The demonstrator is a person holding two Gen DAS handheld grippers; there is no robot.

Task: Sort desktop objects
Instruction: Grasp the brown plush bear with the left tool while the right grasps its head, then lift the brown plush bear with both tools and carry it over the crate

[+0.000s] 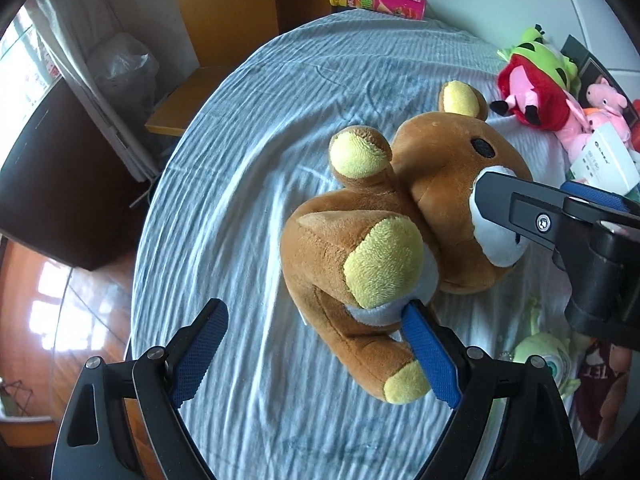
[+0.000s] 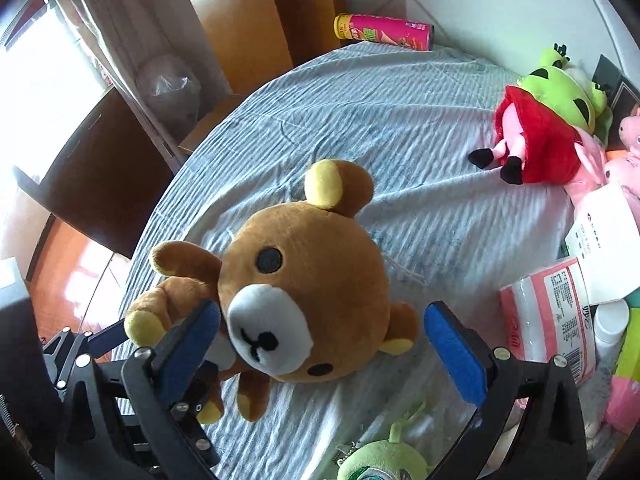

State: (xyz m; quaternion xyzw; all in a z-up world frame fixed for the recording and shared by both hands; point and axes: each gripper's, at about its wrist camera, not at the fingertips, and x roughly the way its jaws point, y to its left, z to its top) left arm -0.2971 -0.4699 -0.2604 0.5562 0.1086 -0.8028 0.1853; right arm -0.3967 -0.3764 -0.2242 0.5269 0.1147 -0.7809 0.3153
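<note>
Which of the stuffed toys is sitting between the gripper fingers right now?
The brown bear, alone in the middle of the cloth. The red-dressed doll, green frog and pink pigs lie at the far right edge.

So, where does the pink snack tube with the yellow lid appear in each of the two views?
Left wrist view: pink snack tube with yellow lid lies at top centre, at the far table edge.
Right wrist view: same tube, top centre, slightly lower.
Shared landmark: brown plush bear on the blue-grey cloth.
</note>
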